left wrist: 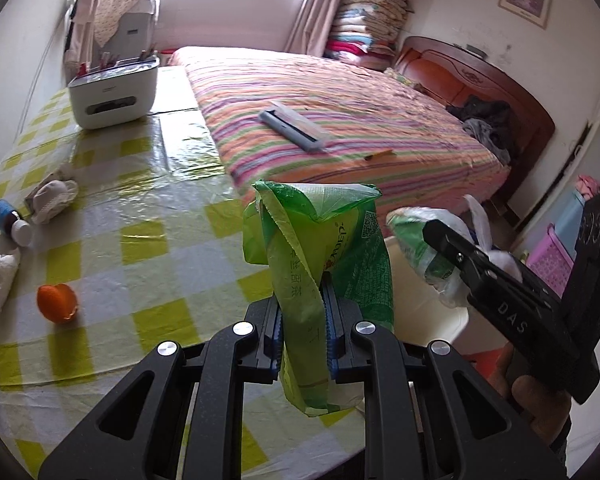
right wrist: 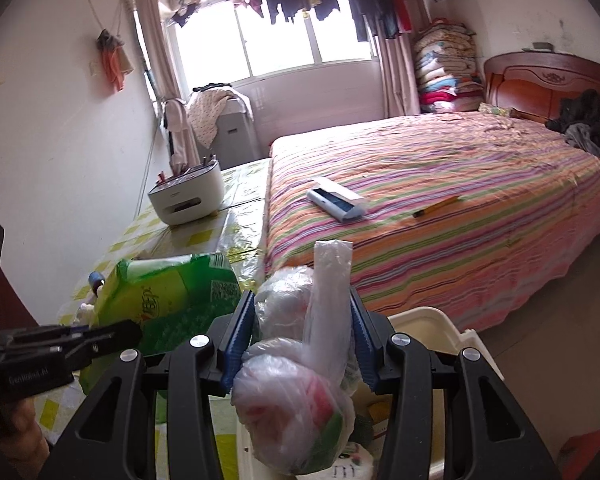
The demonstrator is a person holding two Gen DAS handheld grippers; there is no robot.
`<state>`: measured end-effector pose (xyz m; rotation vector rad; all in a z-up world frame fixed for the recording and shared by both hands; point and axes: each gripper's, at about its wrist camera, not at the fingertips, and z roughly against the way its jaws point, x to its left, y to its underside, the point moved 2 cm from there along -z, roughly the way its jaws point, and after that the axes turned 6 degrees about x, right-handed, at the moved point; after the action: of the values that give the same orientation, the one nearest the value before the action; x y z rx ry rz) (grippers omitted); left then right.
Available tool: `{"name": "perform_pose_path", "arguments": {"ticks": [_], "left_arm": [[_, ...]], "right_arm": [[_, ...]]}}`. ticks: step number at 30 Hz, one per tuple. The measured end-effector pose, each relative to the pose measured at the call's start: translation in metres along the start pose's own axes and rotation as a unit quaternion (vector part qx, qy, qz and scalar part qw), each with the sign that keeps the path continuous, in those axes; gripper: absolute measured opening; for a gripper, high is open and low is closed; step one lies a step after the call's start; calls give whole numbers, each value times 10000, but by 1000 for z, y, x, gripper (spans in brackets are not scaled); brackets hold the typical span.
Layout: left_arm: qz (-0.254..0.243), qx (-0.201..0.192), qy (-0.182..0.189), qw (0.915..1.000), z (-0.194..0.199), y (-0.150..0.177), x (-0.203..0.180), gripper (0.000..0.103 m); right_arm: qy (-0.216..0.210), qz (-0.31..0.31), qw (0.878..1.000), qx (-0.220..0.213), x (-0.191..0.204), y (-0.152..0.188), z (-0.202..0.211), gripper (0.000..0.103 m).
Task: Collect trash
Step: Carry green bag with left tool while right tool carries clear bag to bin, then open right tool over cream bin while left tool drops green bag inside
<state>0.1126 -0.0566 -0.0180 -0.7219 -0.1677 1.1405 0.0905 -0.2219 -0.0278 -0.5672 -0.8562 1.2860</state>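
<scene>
My left gripper (left wrist: 302, 320) is shut on a crumpled green plastic wrapper (left wrist: 324, 248), which sticks up between the blue pads above the table's near right edge. To its right, my right gripper (left wrist: 452, 248) grips a clear plastic bag (left wrist: 412, 240) over a cream bin (left wrist: 428, 304). In the right wrist view the right gripper (right wrist: 304, 320) is shut on that knotted clear bag (right wrist: 300, 384), which hangs over the bin (right wrist: 428, 318). The green wrapper (right wrist: 168, 300) and left gripper (right wrist: 116, 334) are at its left. On the checked tablecloth lie an orange peel (left wrist: 57, 303), crumpled white tissues (left wrist: 56, 200) and a small blue bottle (left wrist: 10, 220).
A white appliance (left wrist: 114, 92) stands at the table's far end. The striped bed (left wrist: 340, 120) adjoins the table's right side and carries a grey remote (left wrist: 290, 130) and a pencil (left wrist: 378, 155). A pink basket (left wrist: 550, 260) sits on the floor at right.
</scene>
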Motion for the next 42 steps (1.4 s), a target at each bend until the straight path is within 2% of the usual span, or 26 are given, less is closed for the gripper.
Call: {"name": "perform_pose_path", "arguments": {"ticks": [5, 6, 7, 11, 23, 36, 39, 41, 42], "left_arm": [[-189, 52, 100, 9998, -13, 3, -23, 16], [-223, 50, 102, 9997, -15, 3, -27, 16], [-271, 64, 94, 9996, -19, 3, -32, 16], [-408, 135, 134, 9990, -27, 5, -42, 16], [-654, 236, 179, 9974, -39, 7, -58, 16], [-921, 265, 200, 9952, -46, 14, -73, 21], [-953, 237, 188, 9950, -45, 15, -75, 28], [-959, 165, 159, 9951, -44, 15, -75, 39], [-956, 131, 137, 9952, -42, 15, -76, 49]], "right_arm": [[141, -150, 9998, -35, -15, 2, 7, 44], [195, -124, 9997, -42, -16, 2, 7, 36], [279, -67, 9996, -24, -17, 2, 6, 23], [243, -340, 9991, -14, -32, 3, 7, 22], [400, -717, 9956, -454, -51, -1, 21, 23], [460, -922, 9936, -464, -63, -1, 24, 23], [477, -910, 9937, -455, -64, 0, 24, 23], [485, -884, 9939, -443, -63, 1, 23, 23], [498, -875, 9939, -444, -63, 1, 23, 23]]}}
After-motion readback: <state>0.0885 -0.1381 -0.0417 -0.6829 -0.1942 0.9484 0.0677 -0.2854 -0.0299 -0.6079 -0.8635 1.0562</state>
